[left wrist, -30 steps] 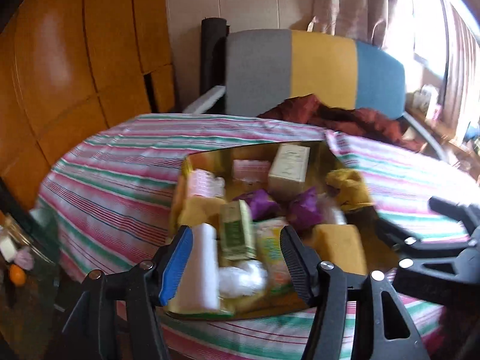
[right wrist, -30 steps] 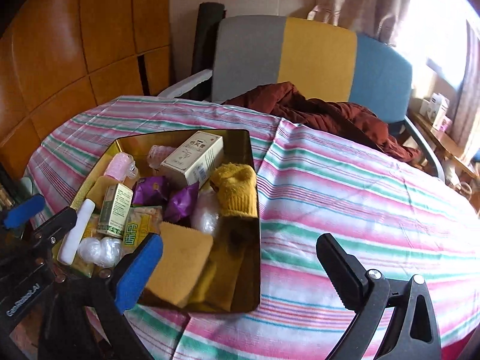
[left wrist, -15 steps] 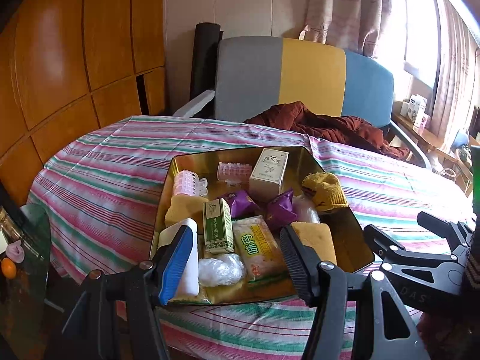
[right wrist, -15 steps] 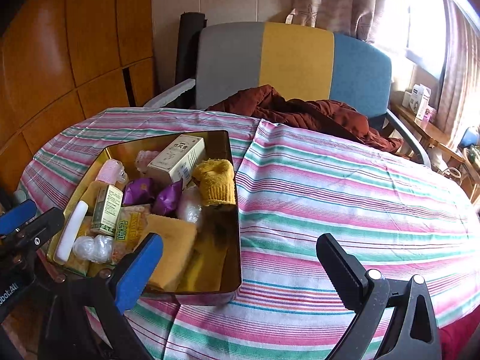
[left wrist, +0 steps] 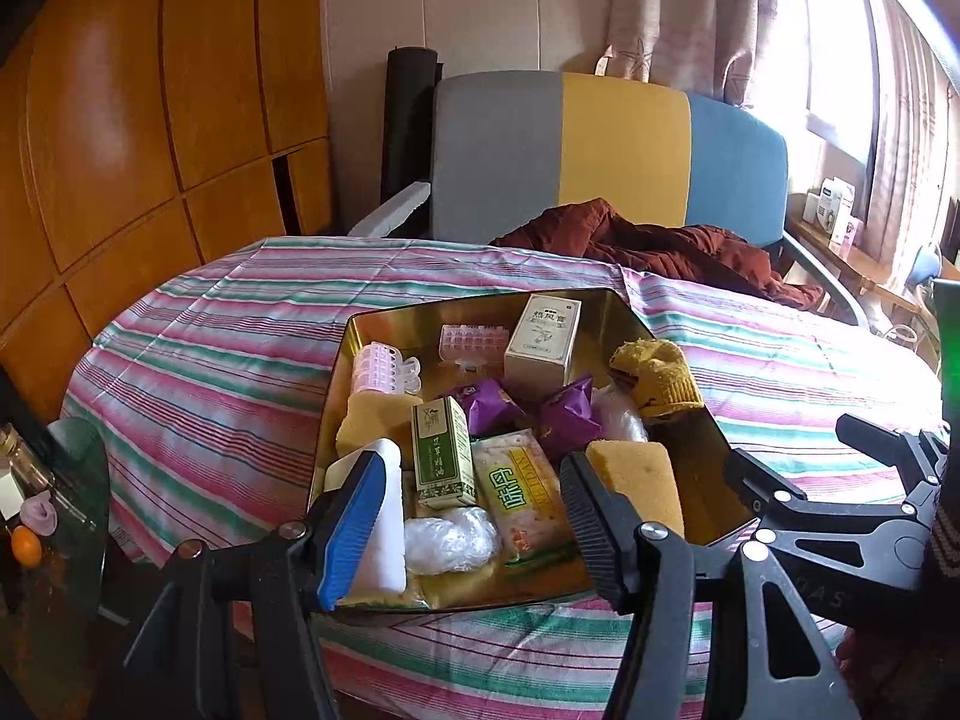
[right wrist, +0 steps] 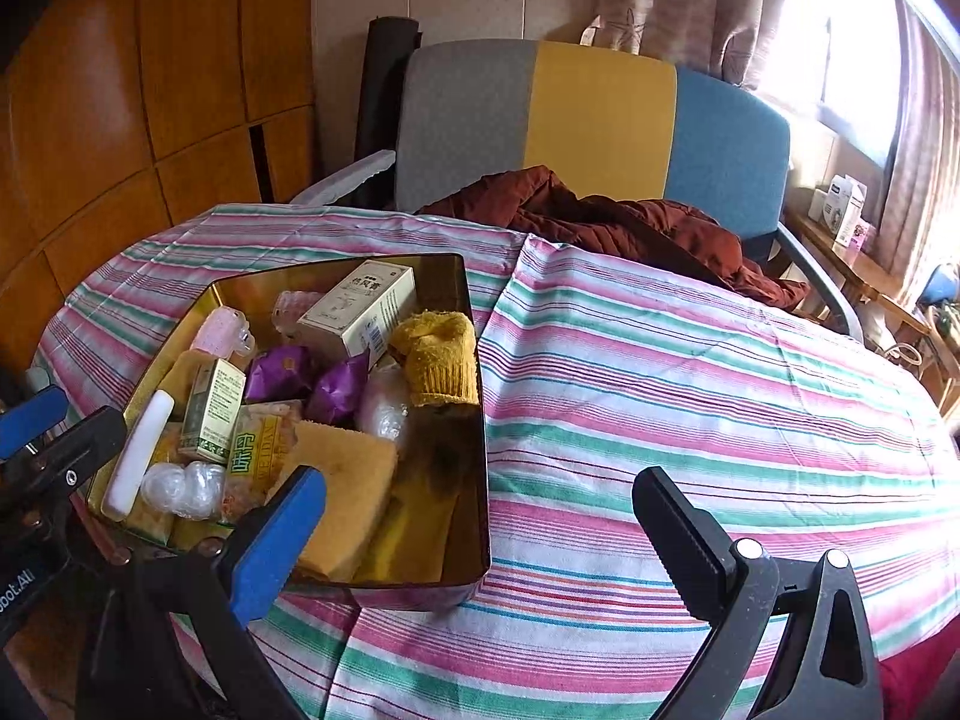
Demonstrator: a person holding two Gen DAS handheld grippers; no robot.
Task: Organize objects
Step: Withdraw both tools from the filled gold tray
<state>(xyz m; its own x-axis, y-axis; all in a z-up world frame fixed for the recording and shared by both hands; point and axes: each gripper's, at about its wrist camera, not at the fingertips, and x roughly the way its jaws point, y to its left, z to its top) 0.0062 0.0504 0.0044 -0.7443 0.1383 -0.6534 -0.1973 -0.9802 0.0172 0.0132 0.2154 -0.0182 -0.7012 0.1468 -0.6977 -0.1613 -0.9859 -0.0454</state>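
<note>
Whereas a second ago the left wrist view sat close and tilted over the gold tin (left wrist: 708, 438), it now frames the whole tin level on the striped tablecloth (left wrist: 204, 372), so both grippers have drawn back; from left to right the tin holds a white bar (left wrist: 384, 516), a green box (left wrist: 443, 450), purple packets (left wrist: 528, 414), a beige box (left wrist: 543, 339), a yellow sponge (left wrist: 639, 483) and a yellow sock (left wrist: 657, 378) draped over its right rim; the left gripper (left wrist: 468, 516) gapes with nothing between its fingers; the right gripper (right wrist: 480, 534) likewise stands spread and unladen beside the tin; every object lies inside the tin, which fits either sorting finished or unpacking to come.
</note>
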